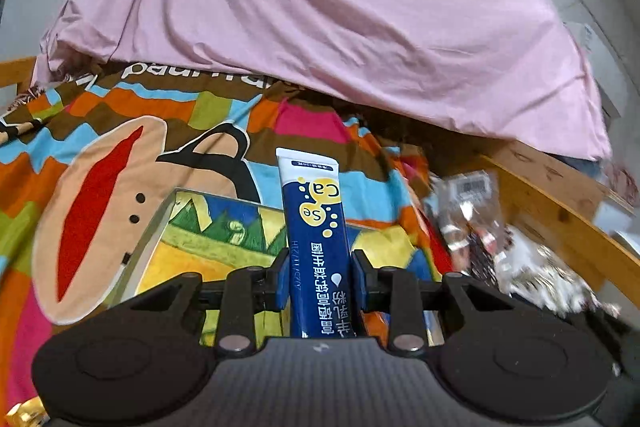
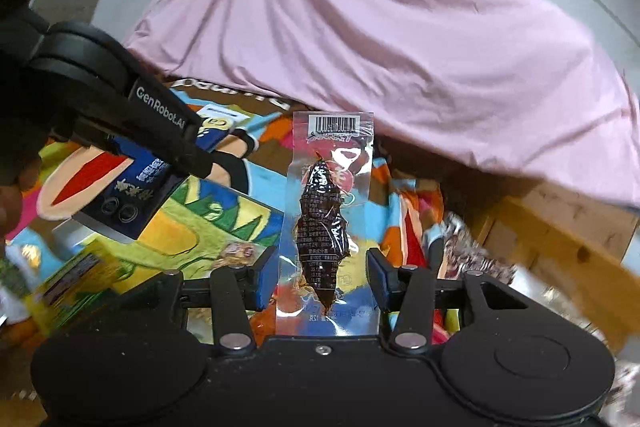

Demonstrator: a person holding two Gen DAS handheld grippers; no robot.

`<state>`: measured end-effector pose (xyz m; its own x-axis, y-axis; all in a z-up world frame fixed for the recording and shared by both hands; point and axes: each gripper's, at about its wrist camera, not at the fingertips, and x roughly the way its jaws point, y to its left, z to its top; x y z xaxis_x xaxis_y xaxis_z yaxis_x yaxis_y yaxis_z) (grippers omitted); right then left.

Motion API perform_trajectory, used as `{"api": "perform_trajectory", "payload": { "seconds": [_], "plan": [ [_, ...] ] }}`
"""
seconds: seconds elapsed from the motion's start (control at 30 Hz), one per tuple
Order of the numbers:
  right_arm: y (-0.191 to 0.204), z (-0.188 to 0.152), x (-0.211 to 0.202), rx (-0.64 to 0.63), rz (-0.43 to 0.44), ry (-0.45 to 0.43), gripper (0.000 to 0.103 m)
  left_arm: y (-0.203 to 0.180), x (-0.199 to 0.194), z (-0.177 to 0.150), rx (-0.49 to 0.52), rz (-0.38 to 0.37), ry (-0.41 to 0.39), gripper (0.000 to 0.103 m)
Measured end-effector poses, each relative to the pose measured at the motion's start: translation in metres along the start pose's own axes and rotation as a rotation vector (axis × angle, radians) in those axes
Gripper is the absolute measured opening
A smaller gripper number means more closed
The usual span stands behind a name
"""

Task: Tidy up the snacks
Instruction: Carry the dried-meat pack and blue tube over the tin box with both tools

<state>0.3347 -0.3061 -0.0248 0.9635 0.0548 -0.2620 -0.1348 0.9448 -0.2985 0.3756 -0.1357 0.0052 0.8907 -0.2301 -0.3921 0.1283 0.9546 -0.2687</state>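
Note:
My left gripper (image 1: pixel 319 277) is shut on a blue and white stick sachet (image 1: pixel 316 227) marked Ca and Se, held upright above a colourful tray (image 1: pixel 208 227). My right gripper (image 2: pixel 320 277) holds a clear packet with a dark dried snack (image 2: pixel 326 215) between its blue pads; the pads press the packet's edges. In the right wrist view the left gripper (image 2: pixel 172 131) shows at the left with the blue sachet (image 2: pixel 136 183) over the same tray (image 2: pixel 208 223).
A bright patchwork blanket (image 1: pixel 100 155) covers the bed under the tray. A pink sheet (image 1: pixel 320 7) is bunched behind. A pile of shiny wrapped snacks (image 1: pixel 480 227) lies right, by a wooden bed frame (image 1: pixel 560 211). A green-yellow packet (image 2: pixel 72 279) lies at left.

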Motion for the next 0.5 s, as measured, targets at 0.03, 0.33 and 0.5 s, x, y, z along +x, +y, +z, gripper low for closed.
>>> {"api": "perform_trajectory", "payload": {
  "seconds": [0.03, 0.33, 0.5],
  "plan": [
    [-0.004, -0.002, 0.01, 0.025, 0.002, 0.01, 0.049, 0.0, 0.01, 0.001, -0.007, 0.004, 0.005, 0.034],
    [-0.035, -0.028, 0.077, 0.194, 0.041, 0.123, 0.049, -0.016, 0.094, -0.005, 0.055, 0.001, 0.094, 0.034],
    [-0.037, -0.044, 0.091, 0.247, 0.06, 0.202, 0.049, -0.03, 0.126, -0.011, 0.12, -0.003, 0.171, 0.034]
  ]
}}
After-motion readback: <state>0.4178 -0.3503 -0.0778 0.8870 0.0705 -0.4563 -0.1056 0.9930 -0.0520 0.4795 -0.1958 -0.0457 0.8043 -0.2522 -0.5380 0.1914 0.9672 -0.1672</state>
